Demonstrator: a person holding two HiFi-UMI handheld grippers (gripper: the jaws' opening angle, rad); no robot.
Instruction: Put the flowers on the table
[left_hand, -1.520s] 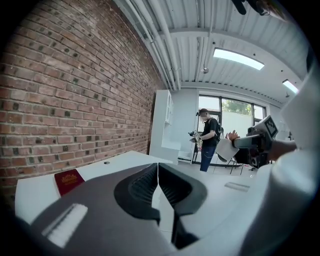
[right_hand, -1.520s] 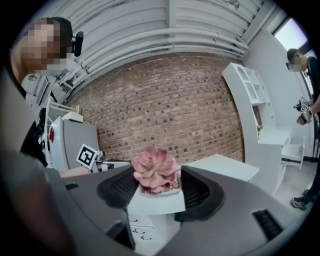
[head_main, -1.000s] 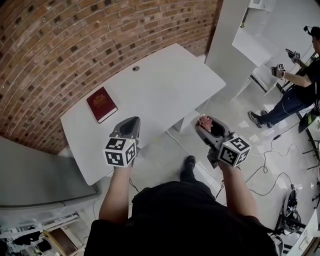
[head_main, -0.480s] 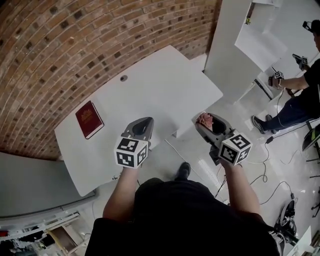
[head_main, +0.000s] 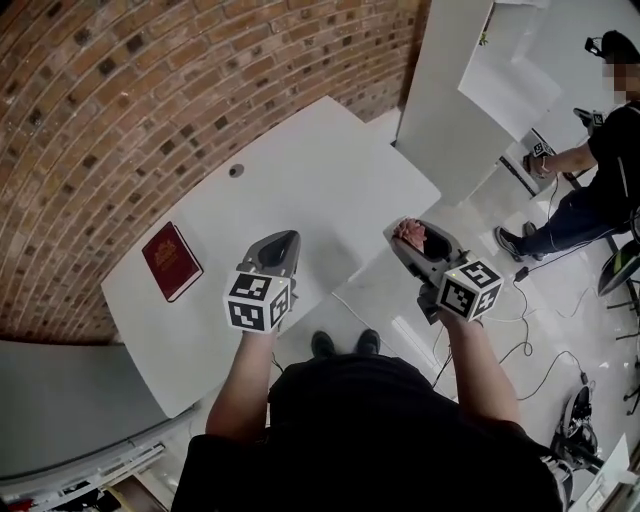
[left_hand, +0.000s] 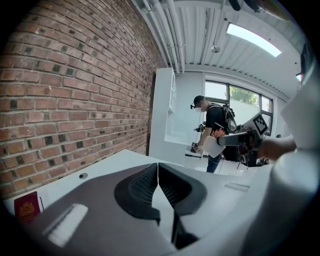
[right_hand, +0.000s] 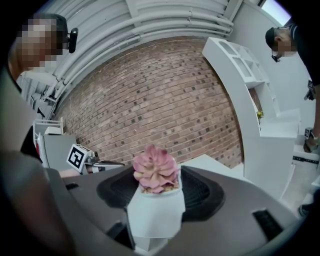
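The right gripper (right_hand: 157, 199) is squeezing a little white pot (right_hand: 156, 214) between its two dark jaws. Pink flowers (right_hand: 155, 169) sit on top of the pot and stand up straight. In the head view this gripper is right of the middle of the frame. The flowers are up in the air, just beside the near edge of the white table (head_main: 300, 180), close to its right corner. The pot is not resting on the table.

The left gripper (left_hand: 158, 182) has its jaws pressed together, and there is nothing between them. In the head view it sits a bit left of the middle, over the near edge of the table. Each gripper has a cube with black and white squares at the back, and a bare arm holds each one.

A red book (head_main: 171, 261) lies flat on the table, toward the left of the frame, well apart from both grippers. A small round hole (head_main: 236, 171) shows in the table top, above the book.

Behind the table is a brick wall (head_main: 150, 90), filling the upper left. A tall white shelf unit (head_main: 450, 90) stands at the upper right. Past it, at the right edge, another person (head_main: 590, 190) in dark clothes holds grippers too. Thin cables (head_main: 540, 340) lie on the shiny floor at the lower right
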